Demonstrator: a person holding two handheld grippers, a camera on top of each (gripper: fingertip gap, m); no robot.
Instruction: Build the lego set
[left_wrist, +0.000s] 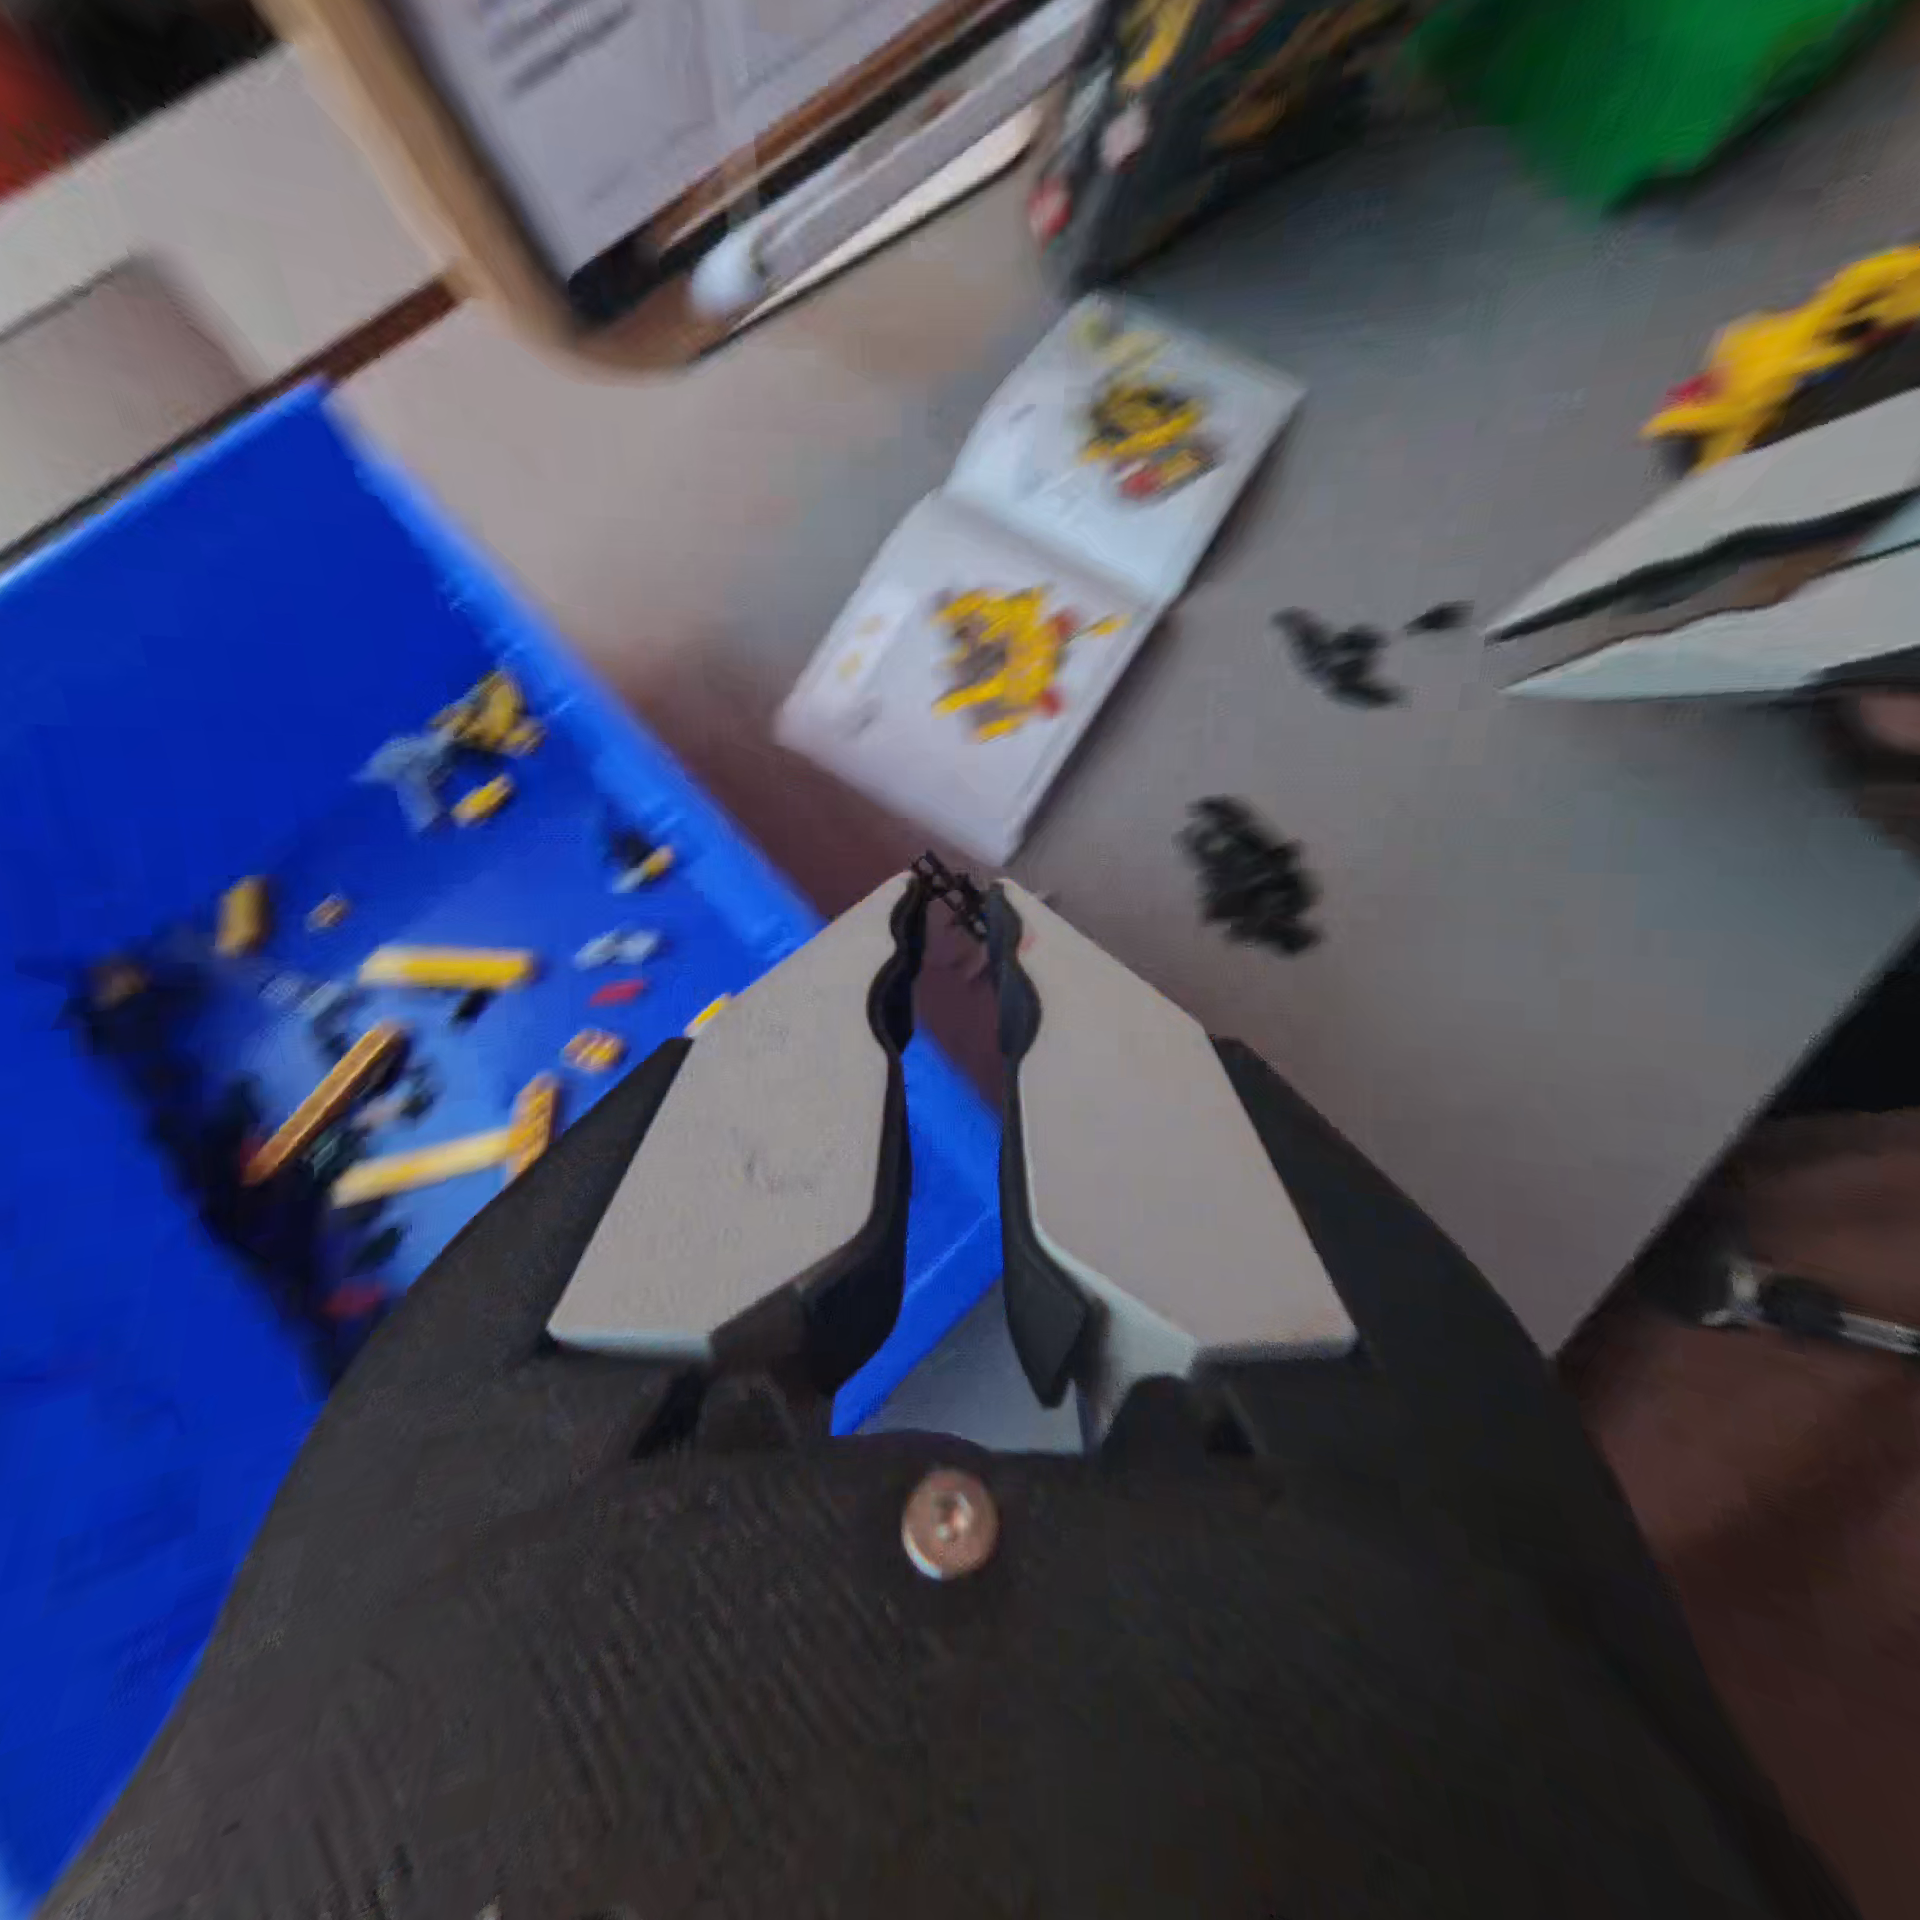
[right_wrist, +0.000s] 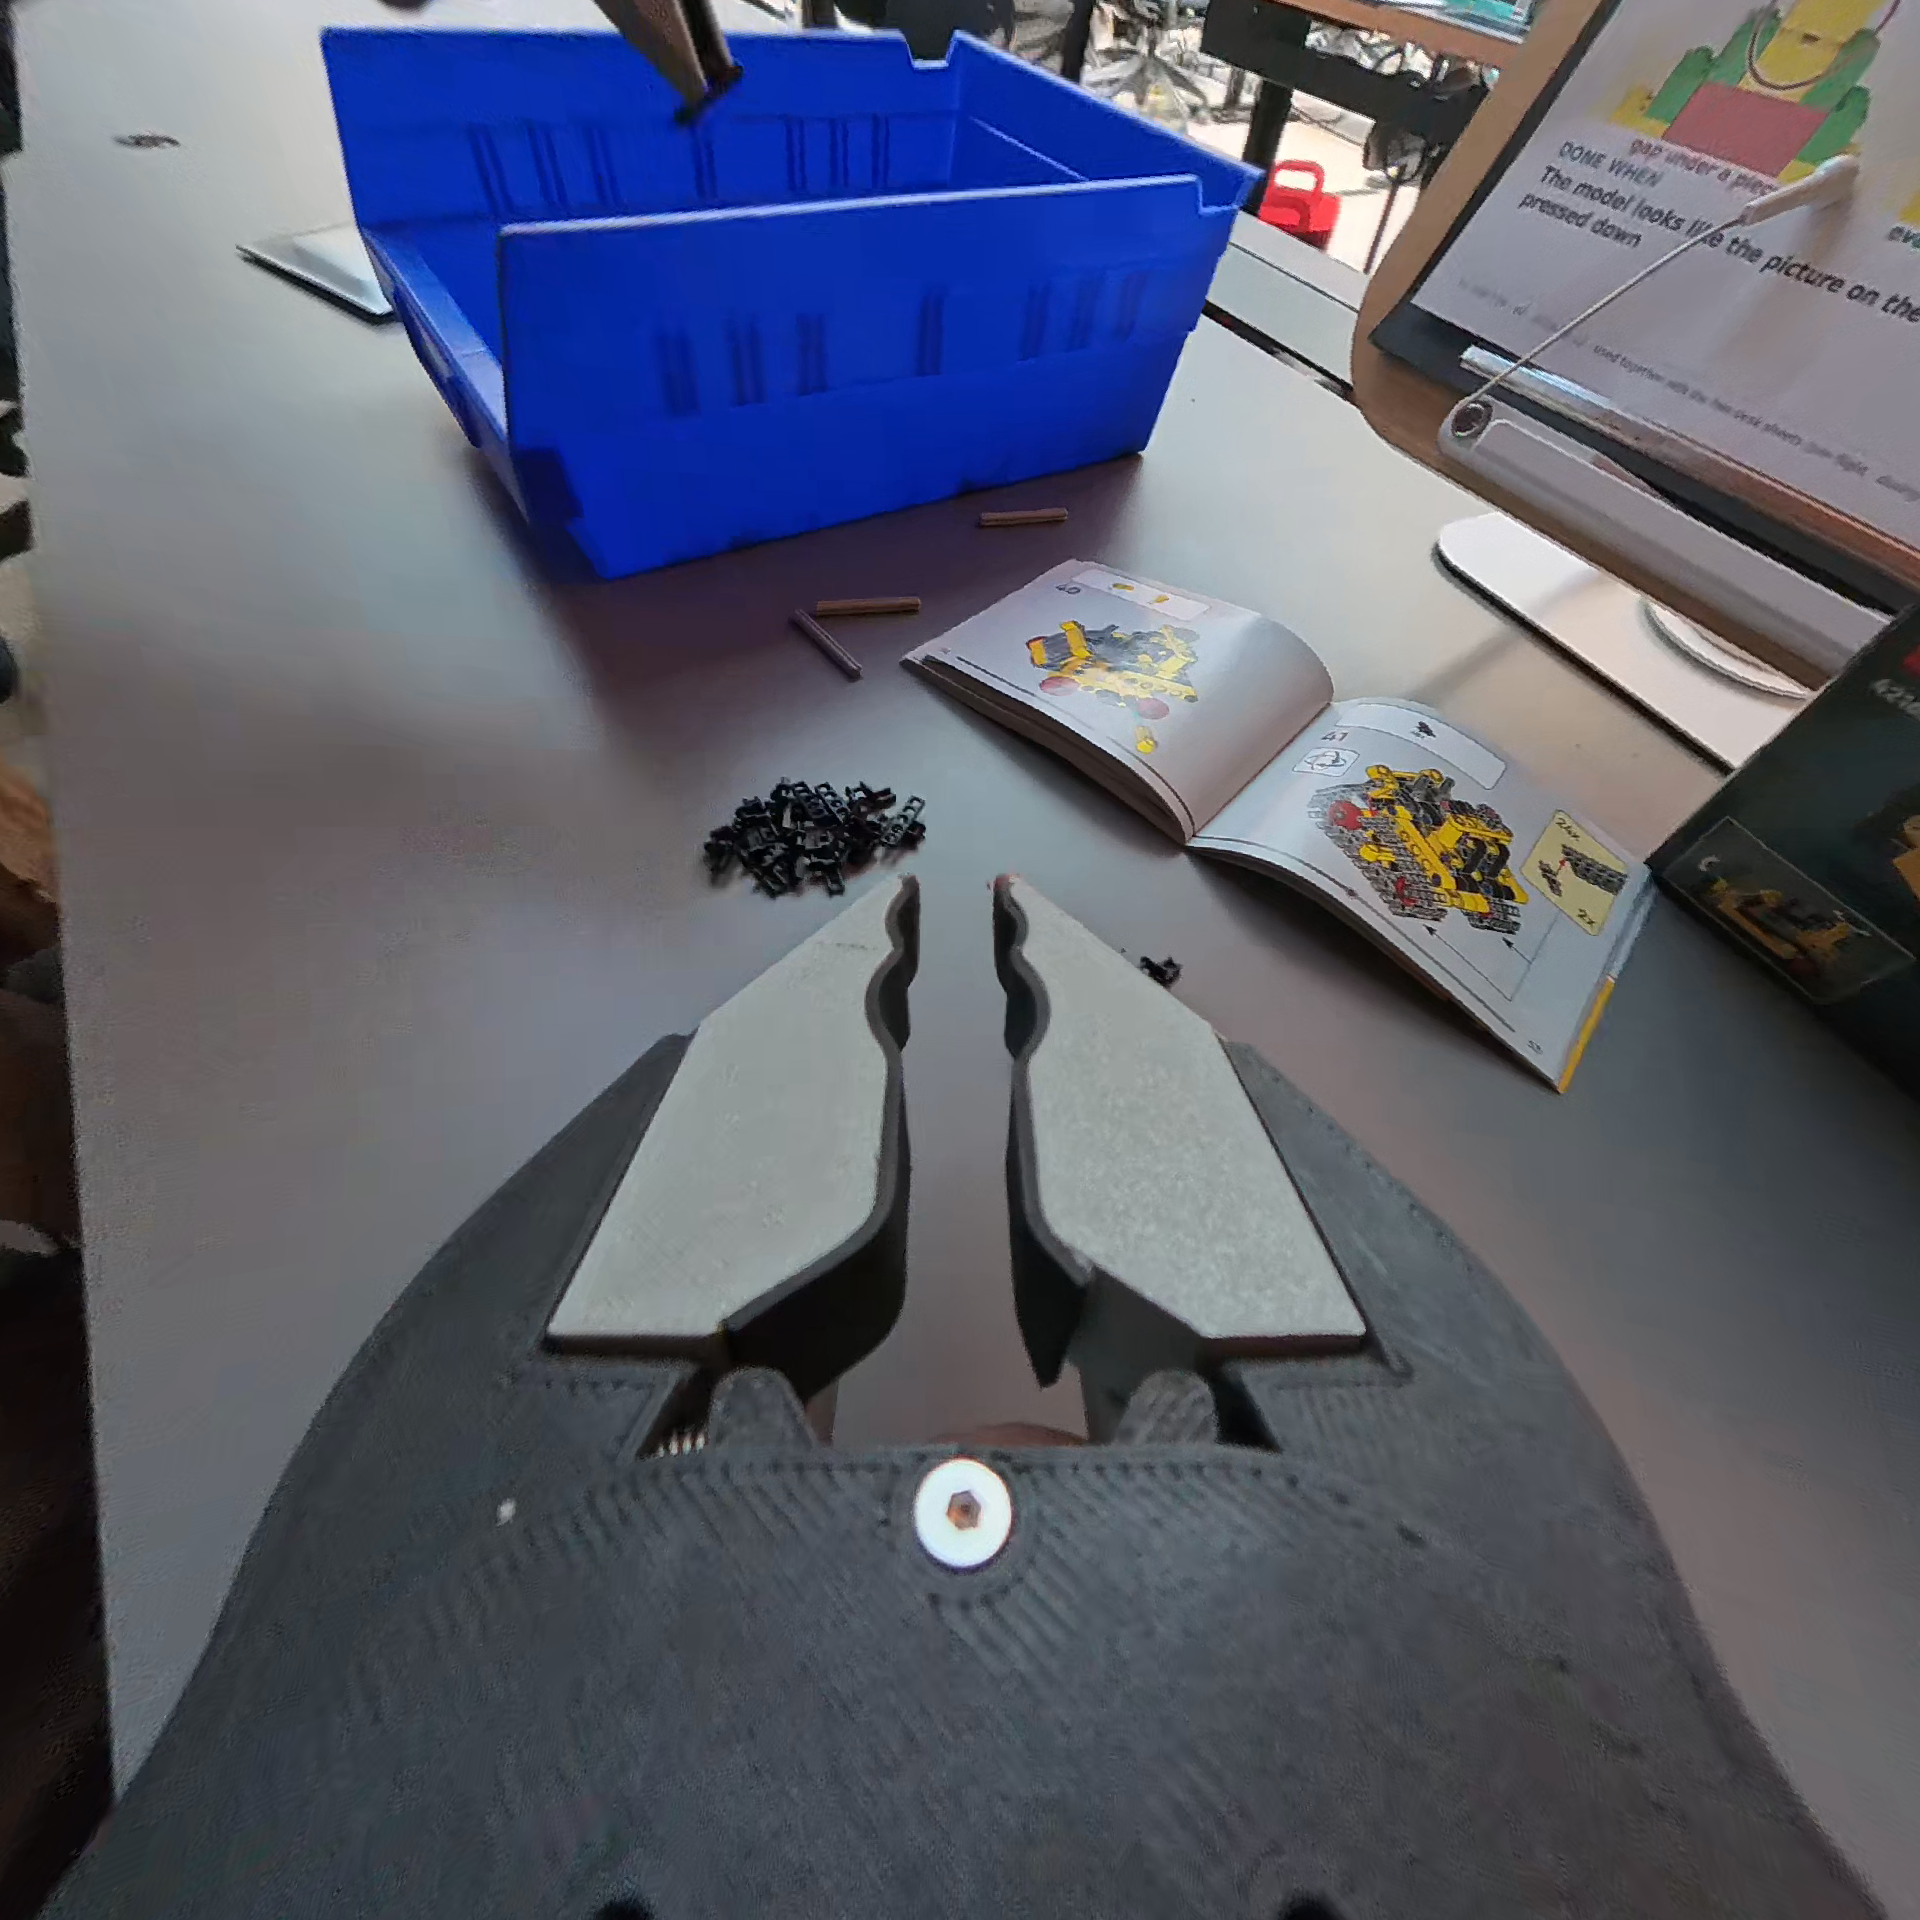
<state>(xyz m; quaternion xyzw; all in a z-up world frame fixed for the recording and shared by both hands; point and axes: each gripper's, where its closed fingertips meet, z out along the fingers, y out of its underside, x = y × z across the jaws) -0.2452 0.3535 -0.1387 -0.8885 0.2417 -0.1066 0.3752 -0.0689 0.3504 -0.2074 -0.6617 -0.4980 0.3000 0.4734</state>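
Left gripper: the left gripper (left_wrist: 951, 896) is seen clenched on a small black track link (left_wrist: 951, 894), which is pinched between the very tips of its fingers; the view is blurred by motion.
Blue bin: a blue bin (left_wrist: 135, 727) is seen below and to the left of the left gripper's fingers; loose yellow, black and grey lego pieces (left_wrist: 416, 997) are scattered on its floor.
Booklet from the left: an open instruction booklet (left_wrist: 1039, 582) is seen just ahead of the left fingertips, lying flat on the grey table (left_wrist: 1507, 935).
Black heaps from the left: two blurred heaps of black links (left_wrist: 1247, 873) are seen ahead and to the right of the left tips.
Yellow model: a partly built yellow model (left_wrist: 1787, 353) is seen far ahead to the right, behind the grey fingers of the other gripper; whether it is held cannot be told.
Right gripper: the right gripper (right_wrist: 954, 883) is released, with a narrow gap between its tips and nothing held, low over the table.
Link pile: a pile of black track links (right_wrist: 816, 836) lies just ahead and slightly left of the right tips, apart from them; one stray black link (right_wrist: 1162, 969) lies just beside the right finger.
Rods: three thin brown and dark rods (right_wrist: 868, 606) lie farther ahead, between the pile and the bin.
Right side: the open booklet lies ahead to the right, with a dark set box (right_wrist: 1808, 883) beyond it and a stand holding a printed sheet (right_wrist: 1662, 260) farther ahead.
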